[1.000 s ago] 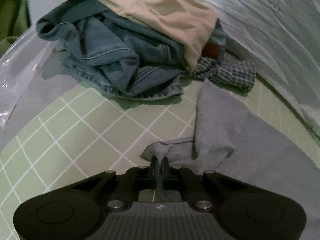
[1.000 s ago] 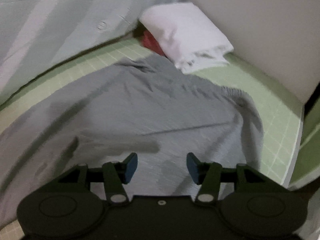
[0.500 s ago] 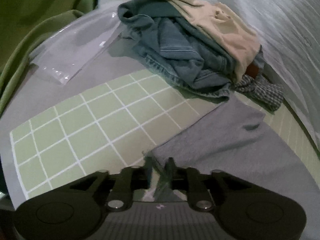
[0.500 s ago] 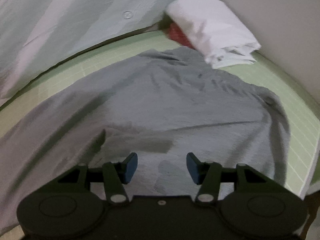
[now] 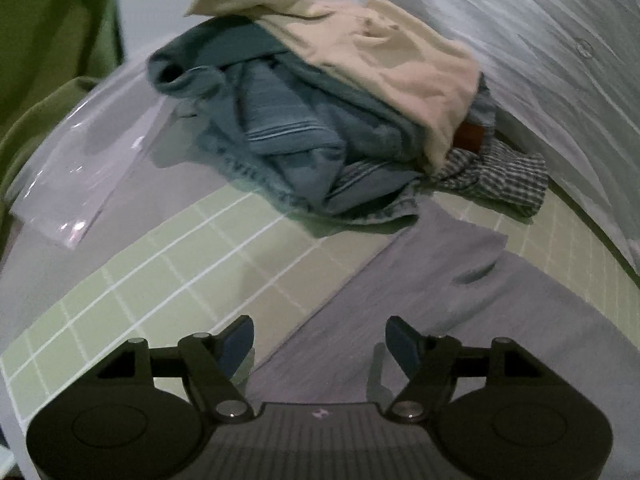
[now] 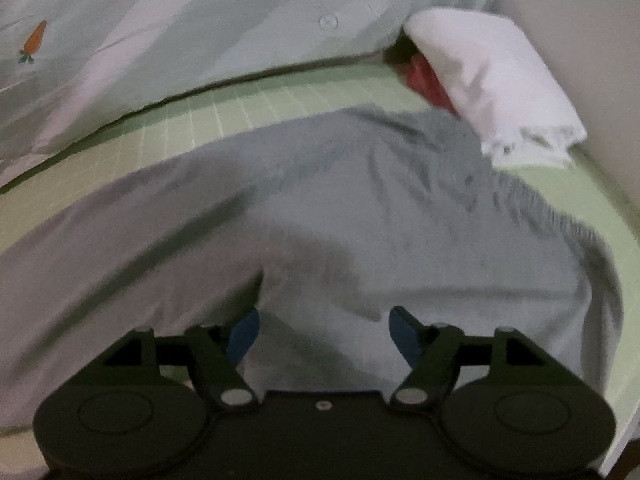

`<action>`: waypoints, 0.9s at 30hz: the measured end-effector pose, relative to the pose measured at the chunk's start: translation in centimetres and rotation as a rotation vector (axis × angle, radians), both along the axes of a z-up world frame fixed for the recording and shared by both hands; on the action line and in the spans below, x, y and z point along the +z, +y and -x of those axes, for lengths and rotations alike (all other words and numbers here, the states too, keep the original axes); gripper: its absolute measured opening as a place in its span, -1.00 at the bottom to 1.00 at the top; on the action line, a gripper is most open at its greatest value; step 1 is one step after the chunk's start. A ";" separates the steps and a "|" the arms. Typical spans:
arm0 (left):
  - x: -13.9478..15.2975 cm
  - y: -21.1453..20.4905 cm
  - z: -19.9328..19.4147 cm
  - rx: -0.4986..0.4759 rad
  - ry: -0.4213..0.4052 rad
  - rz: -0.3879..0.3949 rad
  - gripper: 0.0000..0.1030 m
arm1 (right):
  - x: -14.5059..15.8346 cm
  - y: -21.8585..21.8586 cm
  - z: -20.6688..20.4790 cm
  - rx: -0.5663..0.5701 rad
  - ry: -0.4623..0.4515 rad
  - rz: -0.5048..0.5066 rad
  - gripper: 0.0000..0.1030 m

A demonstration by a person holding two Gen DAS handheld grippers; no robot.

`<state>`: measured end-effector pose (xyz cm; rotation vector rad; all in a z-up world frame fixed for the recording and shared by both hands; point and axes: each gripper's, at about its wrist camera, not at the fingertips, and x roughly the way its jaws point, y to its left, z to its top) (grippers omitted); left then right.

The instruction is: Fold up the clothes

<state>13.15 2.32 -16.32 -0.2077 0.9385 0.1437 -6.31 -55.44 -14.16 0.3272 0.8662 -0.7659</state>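
Observation:
A grey garment [image 5: 460, 304] lies spread flat on the green grid mat [image 5: 168, 272]. It also fills the right wrist view [image 6: 360, 216]. My left gripper [image 5: 320, 344] is open and empty, just above the garment's near left corner. My right gripper [image 6: 324, 334] is open and empty, low over the garment's middle. A pile of unfolded clothes [image 5: 320, 120] sits beyond the garment in the left wrist view: blue denim, a cream piece on top and a checked cloth [image 5: 500, 176].
A clear plastic bag [image 5: 84, 168] lies left of the pile. A pale quilt [image 6: 180, 40] runs along the mat's far edge. A folded white cloth [image 6: 500, 84] over something red [image 6: 424, 80] sits at the far right by a wall. Green fabric [image 5: 48, 40] hangs at left.
My left gripper pulled the garment's corner out flat, then opened and let it go. The right gripper stayed open and drifted slightly over the garment.

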 end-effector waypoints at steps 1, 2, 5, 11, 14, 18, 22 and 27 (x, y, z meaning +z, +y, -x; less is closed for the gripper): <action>-0.1 -0.4 -0.3 -0.009 0.006 -0.007 0.43 | 0.3 -0.7 -0.4 0.000 -0.010 0.014 0.42; -0.2 -0.9 -0.7 -0.016 0.012 -0.014 0.43 | 0.5 -1.6 -0.9 -0.004 -0.020 0.026 0.42; -0.6 -2.1 -1.6 -0.035 0.024 -0.038 0.43 | 1.0 -5.0 -2.9 -0.014 -0.045 0.065 0.42; -1.4 -3.7 -3.6 0.006 0.049 -0.111 0.43 | -1.0 -14.6 -7.5 -0.080 0.011 0.163 0.41; -1.8 -4.6 -4.5 0.024 0.068 -0.128 0.44 | -2.6 -19.0 -8.9 -0.136 0.019 0.134 0.40; -2.3 -6.1 -5.7 0.033 0.092 -0.172 0.44 | -4.8 -22.0 -10.5 -0.152 0.082 0.140 0.29; -2.3 -7.1 -6.5 0.045 0.092 -0.202 0.45 | -5.5 -23.7 -11.6 -0.229 0.145 0.235 0.20; -2.6 -8.4 -7.5 0.017 0.089 -0.241 0.51 | -5.8 -27.1 -11.8 -0.302 0.172 0.267 0.05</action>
